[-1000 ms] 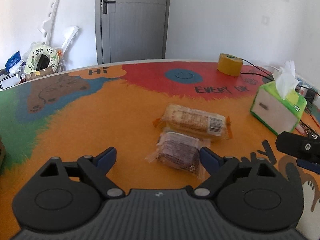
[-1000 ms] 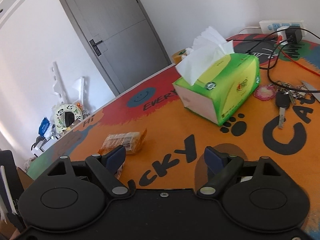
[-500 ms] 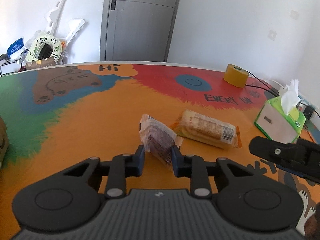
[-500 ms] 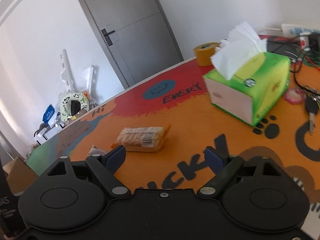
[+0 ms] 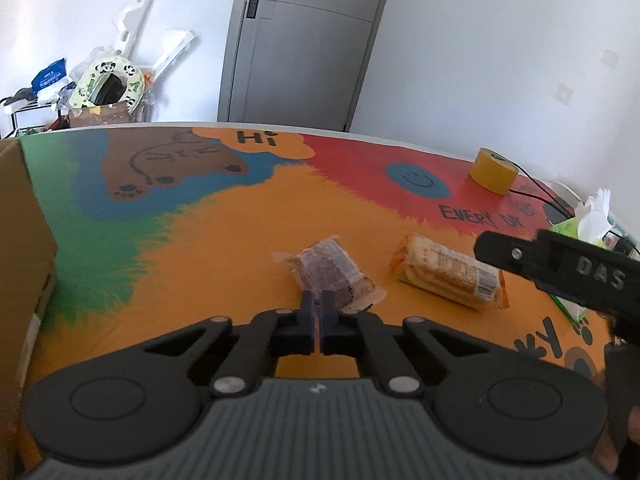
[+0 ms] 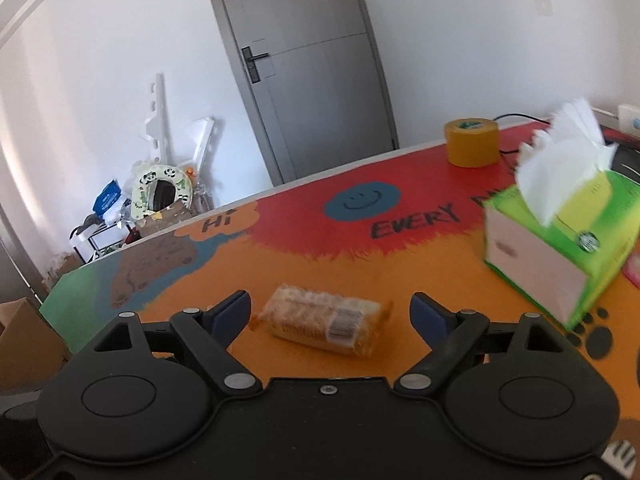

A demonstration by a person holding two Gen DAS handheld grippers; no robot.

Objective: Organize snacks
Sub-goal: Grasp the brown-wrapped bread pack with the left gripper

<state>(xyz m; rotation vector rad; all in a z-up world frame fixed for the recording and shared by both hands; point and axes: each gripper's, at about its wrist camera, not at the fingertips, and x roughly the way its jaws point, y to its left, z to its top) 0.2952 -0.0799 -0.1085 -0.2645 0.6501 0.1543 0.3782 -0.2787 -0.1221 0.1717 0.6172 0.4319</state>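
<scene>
A bright painted table point(image 5: 224, 240) fills the room's middle, a grey door behind it. The tissue box point(image 6: 560, 264) sits at the table's right end. To its left lies the pale cracker packet point(image 6: 324, 320), long axis crosswise, straight ahead of the right gripper point(image 6: 332, 312), whose fingers stand wide apart with nothing held, ready to straddle it. Further left of the box, the dark snack packet point(image 5: 332, 272) has its near edge pinched by the clenched left gripper point(image 5: 318, 308). The right hand is plainly nearer the cracker packet.
</scene>
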